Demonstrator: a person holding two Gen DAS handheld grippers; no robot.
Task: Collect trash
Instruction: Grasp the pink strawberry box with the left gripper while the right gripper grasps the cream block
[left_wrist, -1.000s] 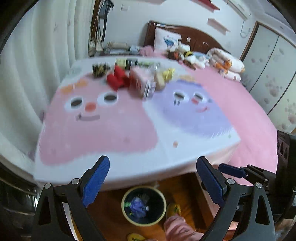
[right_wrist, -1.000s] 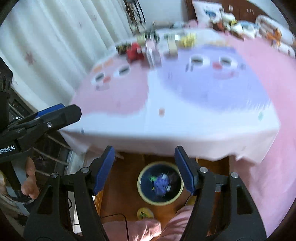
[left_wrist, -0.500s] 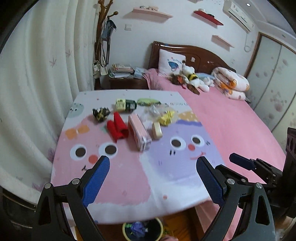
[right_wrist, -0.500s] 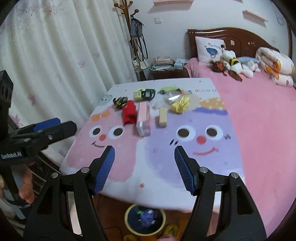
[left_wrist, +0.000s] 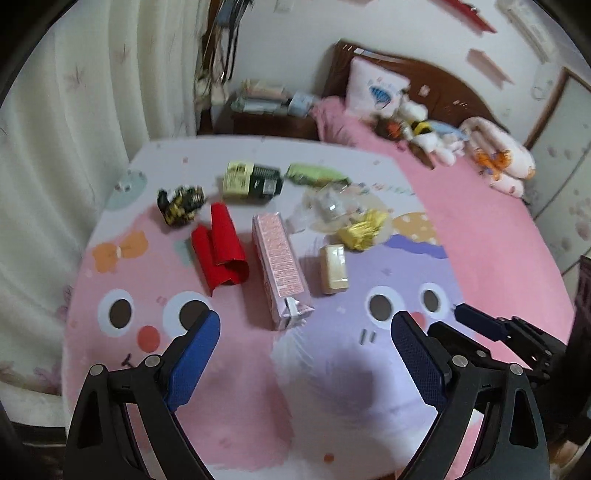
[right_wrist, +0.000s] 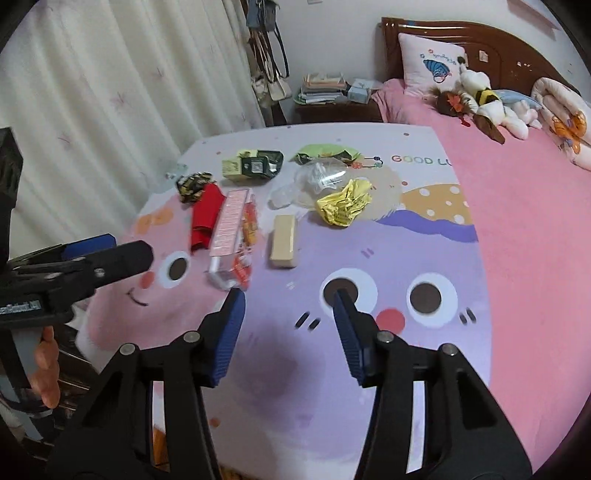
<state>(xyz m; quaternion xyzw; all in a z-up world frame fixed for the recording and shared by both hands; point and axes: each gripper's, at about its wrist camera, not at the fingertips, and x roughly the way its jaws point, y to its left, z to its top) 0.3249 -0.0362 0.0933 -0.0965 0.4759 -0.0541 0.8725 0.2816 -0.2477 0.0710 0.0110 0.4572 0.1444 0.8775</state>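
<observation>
pink carton (left_wrist: 280, 271) lying flat | red wrapper (left_wrist: 220, 247) beside | yellow crumpled wrapper (right_wrist: 344, 202) | tan bar (right_wrist: 283, 241)

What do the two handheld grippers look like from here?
Both the left gripper and right gripper have black plastic frames with silver rivets and blue ribbed fingers. White lettering marks the left one's body; a bare hand grips it.

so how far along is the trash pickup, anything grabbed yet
Nothing on the mat looks collected yet. Both the left gripper and the right gripper hover open and empty. Left to do: the pink carton, red wrapper, beige bar, yellow wrapper, clear plastic, green packet and the black-yellow wrapper.
</observation>
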